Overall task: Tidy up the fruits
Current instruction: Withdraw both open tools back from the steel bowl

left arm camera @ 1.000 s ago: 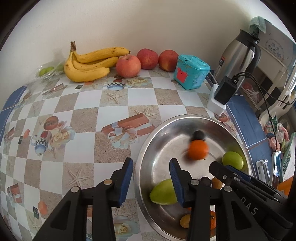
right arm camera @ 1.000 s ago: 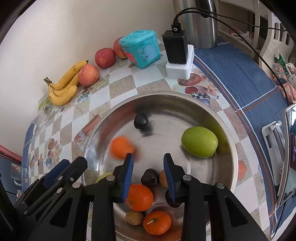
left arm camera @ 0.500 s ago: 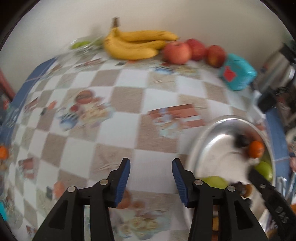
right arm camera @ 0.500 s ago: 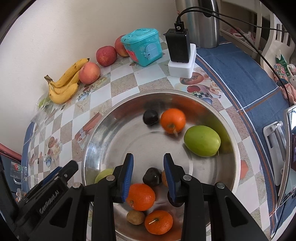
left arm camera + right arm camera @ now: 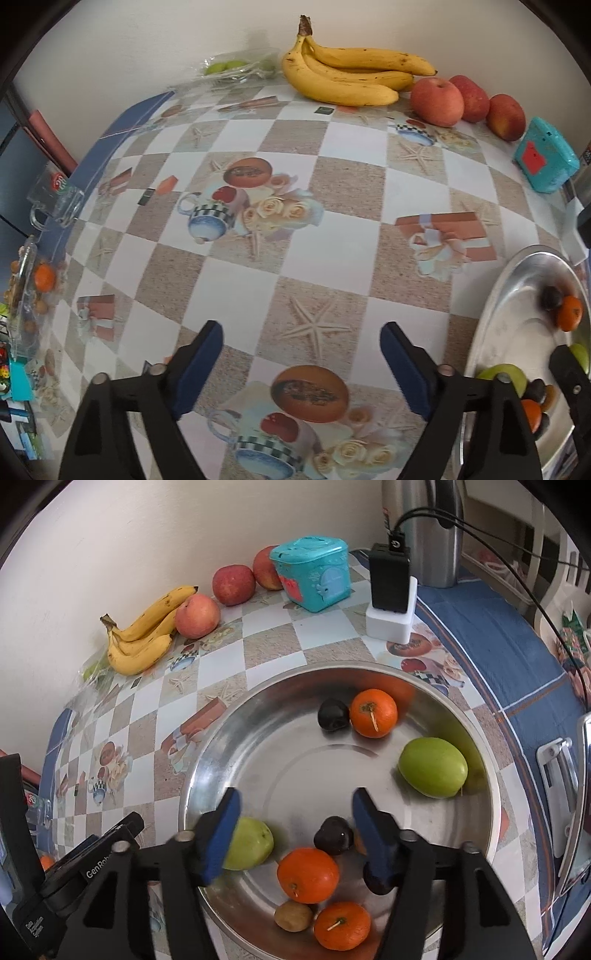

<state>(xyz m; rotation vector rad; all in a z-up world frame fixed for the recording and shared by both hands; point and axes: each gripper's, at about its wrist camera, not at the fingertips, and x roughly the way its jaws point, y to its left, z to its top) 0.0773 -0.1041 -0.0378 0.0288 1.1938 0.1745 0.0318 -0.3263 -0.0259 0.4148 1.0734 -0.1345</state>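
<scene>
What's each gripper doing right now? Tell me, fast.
Left gripper: jaws just opened wide, empty, over bare tablecloth.
Right gripper: jaws just opened, holding nothing, above the metal bowl.

Left gripper (image 5: 301, 350) jaws just opening, wide, empty, above checked bench (image 5: 325, 236); bananas (image 5: 351, 77) at wall, steel bowl (image 5: 517, 280) right.

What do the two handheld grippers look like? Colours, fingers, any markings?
Both match: the left gripper and right gripper have matte black angular bodies with silver pivot screws and blue padded fingers. The left gripper's body, seen from the right wrist view, carries white "GenRob..." lettering. No cables, hands or sleeves visible.
</scene>
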